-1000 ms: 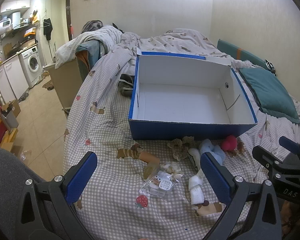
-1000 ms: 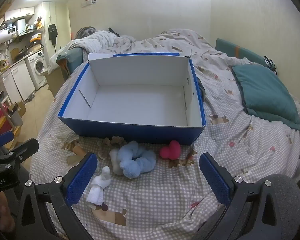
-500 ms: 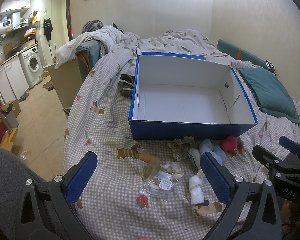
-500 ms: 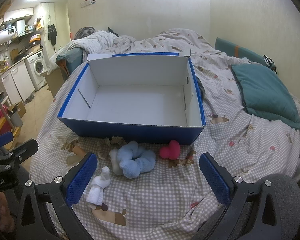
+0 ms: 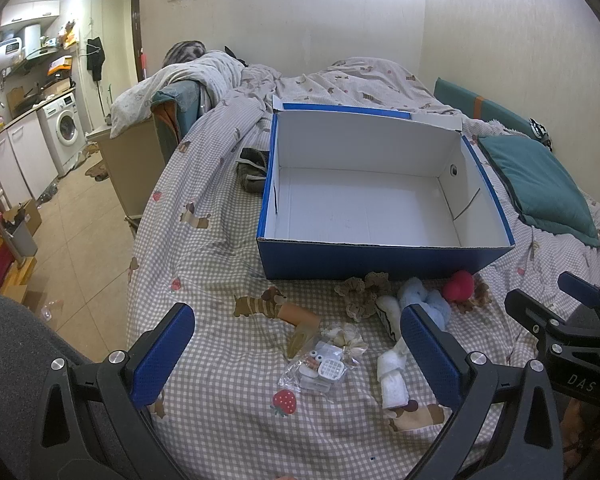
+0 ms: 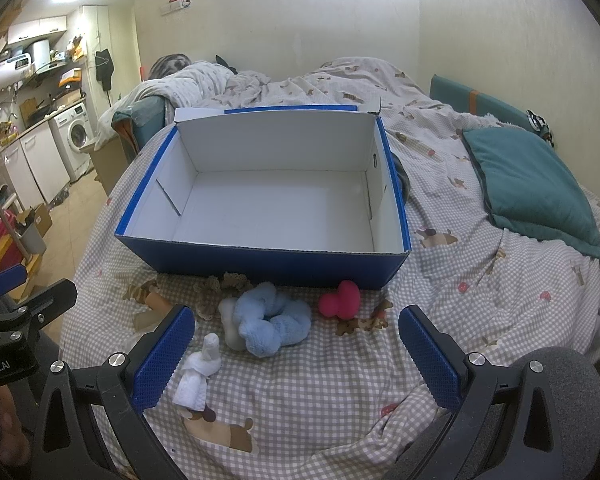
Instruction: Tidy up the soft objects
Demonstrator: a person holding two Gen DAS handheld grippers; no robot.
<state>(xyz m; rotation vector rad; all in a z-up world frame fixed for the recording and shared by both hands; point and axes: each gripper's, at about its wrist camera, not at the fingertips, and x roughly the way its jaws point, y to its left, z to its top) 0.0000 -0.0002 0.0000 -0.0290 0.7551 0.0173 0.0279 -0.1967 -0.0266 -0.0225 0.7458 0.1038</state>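
An open blue box (image 5: 380, 262) with a white empty inside stands on the bed; it also shows in the right wrist view (image 6: 268, 266). In front of it lie a blue fluffy scrunchie (image 6: 272, 320), a pink heart-shaped soft toy (image 6: 340, 300), a beige lace scrunchie (image 6: 216, 288), a white rolled cloth (image 6: 198, 372) and a clear packet of small items (image 5: 320, 368). My left gripper (image 5: 296, 356) is open above the packet. My right gripper (image 6: 296, 356) is open just short of the blue scrunchie. Both are empty.
A teal pillow (image 6: 532, 184) lies on the right of the bed. A dark cloth (image 5: 252, 168) lies left of the box. The bed's left edge drops to a tiled floor (image 5: 76, 216) with a washing machine (image 5: 66, 132) and cabinets beyond.
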